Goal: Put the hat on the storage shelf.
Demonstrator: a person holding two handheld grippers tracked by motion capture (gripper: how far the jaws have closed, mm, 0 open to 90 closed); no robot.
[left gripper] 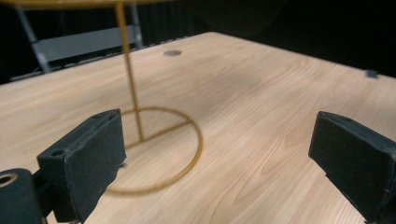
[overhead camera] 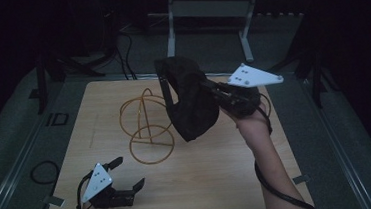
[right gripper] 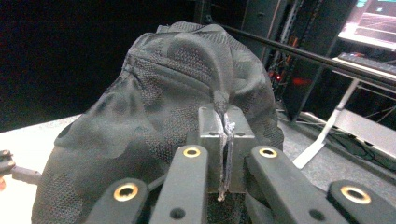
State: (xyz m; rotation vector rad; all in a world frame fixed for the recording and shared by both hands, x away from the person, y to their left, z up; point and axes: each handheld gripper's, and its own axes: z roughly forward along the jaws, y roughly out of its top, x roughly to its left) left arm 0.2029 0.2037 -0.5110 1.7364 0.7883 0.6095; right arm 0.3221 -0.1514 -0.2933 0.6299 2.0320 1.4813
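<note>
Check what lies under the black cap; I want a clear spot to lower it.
Under the black cap, held by the right gripper, are bare wooden table and part of the wire stand. The stand's right side is covered.

**A dim recording lab**

A bare wooden table (overhead camera: 259, 179) stands alone on grey flooring, cables (overhead camera: 124, 54) trailing across it. Metal frame stands (overhead camera: 206, 12) line the dark background, and a lit monitor (right gripper: 373, 21) glows on a neighbouring desk beside equipment racks.
</note>
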